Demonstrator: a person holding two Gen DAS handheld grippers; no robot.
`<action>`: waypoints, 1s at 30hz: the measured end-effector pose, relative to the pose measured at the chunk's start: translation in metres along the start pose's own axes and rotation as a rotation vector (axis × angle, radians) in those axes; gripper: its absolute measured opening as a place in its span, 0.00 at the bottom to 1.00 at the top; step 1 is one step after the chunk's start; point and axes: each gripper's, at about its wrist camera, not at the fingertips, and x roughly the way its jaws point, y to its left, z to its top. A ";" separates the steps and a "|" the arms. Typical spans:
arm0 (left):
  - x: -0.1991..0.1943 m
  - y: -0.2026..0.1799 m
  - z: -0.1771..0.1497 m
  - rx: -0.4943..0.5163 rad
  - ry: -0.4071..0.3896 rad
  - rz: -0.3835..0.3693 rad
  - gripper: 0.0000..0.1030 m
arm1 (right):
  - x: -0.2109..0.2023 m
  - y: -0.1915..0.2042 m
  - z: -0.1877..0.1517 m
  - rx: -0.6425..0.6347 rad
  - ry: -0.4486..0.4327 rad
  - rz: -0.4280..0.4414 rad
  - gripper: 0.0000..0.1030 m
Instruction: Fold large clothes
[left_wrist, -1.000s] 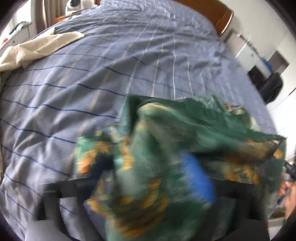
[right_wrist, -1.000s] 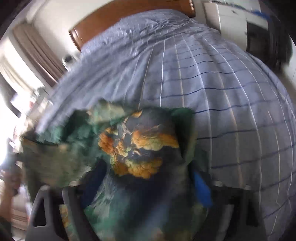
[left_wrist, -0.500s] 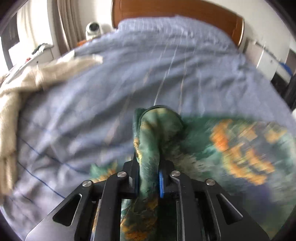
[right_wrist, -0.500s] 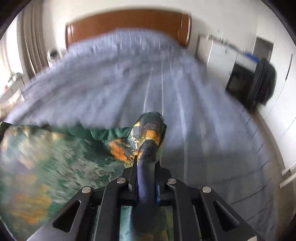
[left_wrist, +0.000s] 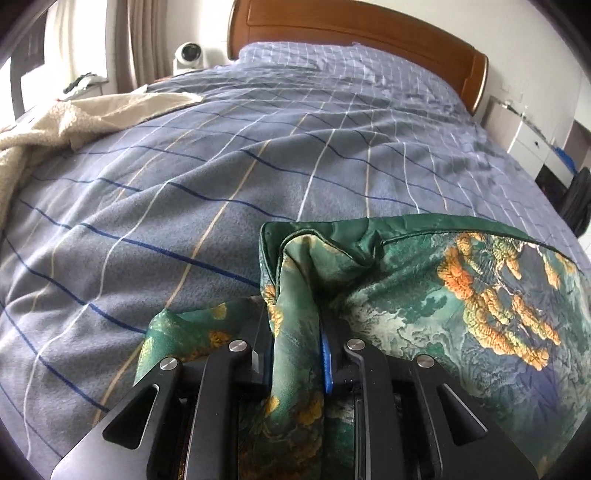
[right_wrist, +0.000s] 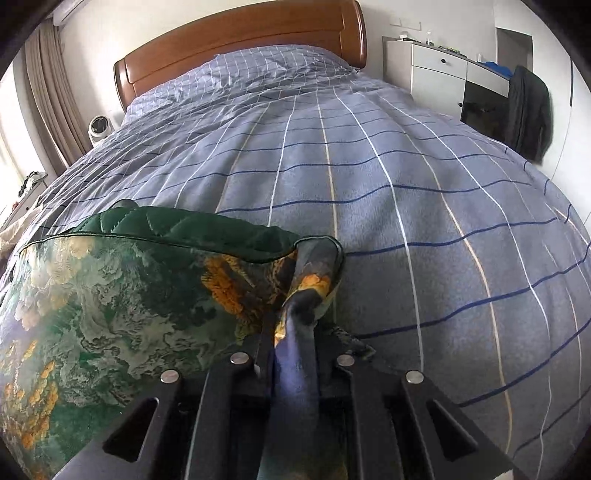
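The left gripper is pinched tight on a bunched corner of the green printed garment, and the right gripper is clamped just as tightly on the opposite corner. The garment lies spread between them at the foot end of the blue checked bedspread, far from the wooden headboard. A cream blanket sits at the bedspread's left edge, well apart from the garment.

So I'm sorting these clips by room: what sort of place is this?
Most likely a home bedroom: a bed with a blue checked cover fills the view, a wooden headboard stands behind it, and a white dresser sits against the wall.
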 end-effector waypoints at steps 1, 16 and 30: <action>0.000 0.000 -0.001 -0.004 -0.001 -0.003 0.19 | 0.007 0.002 0.002 0.002 -0.001 0.002 0.14; -0.078 0.009 0.034 -0.033 -0.013 -0.042 0.81 | -0.042 -0.040 0.034 0.148 -0.015 0.118 0.50; -0.066 0.023 0.005 -0.049 0.062 -0.006 0.87 | -0.068 0.004 -0.033 -0.069 0.024 0.270 0.48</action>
